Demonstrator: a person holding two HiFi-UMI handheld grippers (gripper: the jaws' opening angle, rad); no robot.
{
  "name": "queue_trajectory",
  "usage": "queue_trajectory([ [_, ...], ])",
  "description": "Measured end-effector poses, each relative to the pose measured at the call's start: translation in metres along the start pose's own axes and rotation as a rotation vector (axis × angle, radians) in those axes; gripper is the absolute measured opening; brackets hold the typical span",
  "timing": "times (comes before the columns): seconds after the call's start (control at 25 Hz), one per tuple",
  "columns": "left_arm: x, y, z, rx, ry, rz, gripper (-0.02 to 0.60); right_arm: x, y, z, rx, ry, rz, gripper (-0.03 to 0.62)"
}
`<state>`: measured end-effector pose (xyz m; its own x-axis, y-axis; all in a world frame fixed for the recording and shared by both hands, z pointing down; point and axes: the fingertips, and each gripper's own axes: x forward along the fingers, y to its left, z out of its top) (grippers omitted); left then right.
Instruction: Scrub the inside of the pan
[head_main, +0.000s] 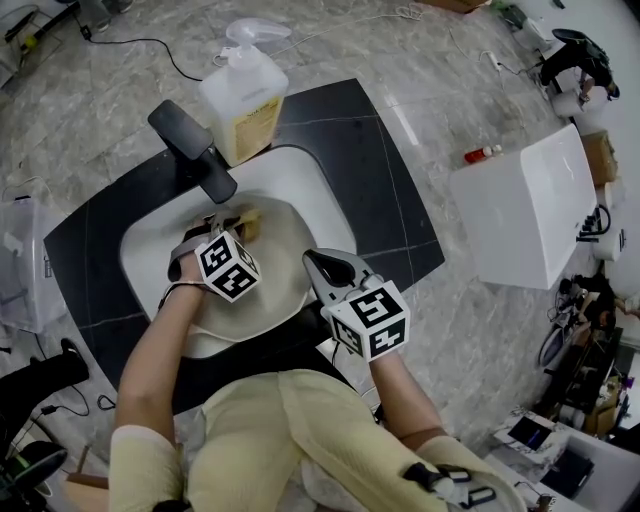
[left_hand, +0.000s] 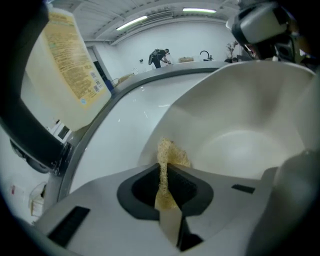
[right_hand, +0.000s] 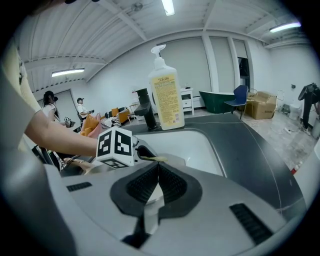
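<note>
Nearest me, the right hand-held gripper (right_hand: 157, 167) has its jaws pressed together. A thin pale strip shows between them, which I judge to be the near rim of the pan (head_main: 270, 290). In the head view this hand-held gripper sits at that rim, so I take it to be steadying the pan.

The left hand-held gripper (left_hand: 165, 167) is pinching a yellow sponge (left_hand: 167, 155) edge-on between its pads. The sponge's free end pokes out ahead of the jaws and lies against the pan's inner wall on the far-left side, close under the rim.

The pan lies tilted in the white sink (head_main: 150, 240), its pale inside open to me.

Progress: the sponge is in hand and on the inner wall, so I judge scrubbing to be in hand. The inside shows no suds, streaks or dirt that I can make out, so I cannot say how much has been covered. The base and the right wall are apart from the sponge and presumably remain to be done.

Beyond the sink stand a black tap (head_main: 190, 145) and a pump bottle (head_main: 243, 95) on the dark table (head_main: 370, 170).
</note>
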<state>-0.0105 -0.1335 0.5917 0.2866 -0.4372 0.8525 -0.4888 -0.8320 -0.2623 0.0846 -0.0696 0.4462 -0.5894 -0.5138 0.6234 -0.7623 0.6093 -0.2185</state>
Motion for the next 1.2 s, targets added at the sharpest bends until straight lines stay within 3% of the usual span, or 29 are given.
queue_trajectory([
  [0.28, -0.008, -0.006, -0.009, -0.222, -0.006, -0.099, 0.04, 0.0, 0.003, -0.001, 0.0, 0.002, -0.001, 0.017],
  [0.52, -0.002, -0.011, -0.022, -0.418, 0.081, -0.192, 0.038, 0.0, 0.005, 0.001, -0.001, 0.001, -0.005, 0.017],
  [0.76, 0.012, -0.02, -0.037, -0.336, 0.159, -0.186, 0.038, 0.0, 0.003, -0.003, 0.005, 0.014, -0.017, 0.017],
  [0.88, 0.015, -0.021, -0.039, -0.366, 0.186, -0.184, 0.038, 0.001, 0.003, -0.004, 0.01, 0.015, -0.018, 0.017],
  [1.0, 0.022, -0.026, -0.04, -0.391, 0.189, -0.192, 0.038, 0.002, 0.004, -0.005, 0.011, 0.017, -0.017, 0.017],
  [1.2, 0.025, -0.038, -0.021, -0.28, 0.138, -0.21, 0.038, 0.004, 0.008, -0.006, 0.011, 0.02, -0.016, 0.017],
])
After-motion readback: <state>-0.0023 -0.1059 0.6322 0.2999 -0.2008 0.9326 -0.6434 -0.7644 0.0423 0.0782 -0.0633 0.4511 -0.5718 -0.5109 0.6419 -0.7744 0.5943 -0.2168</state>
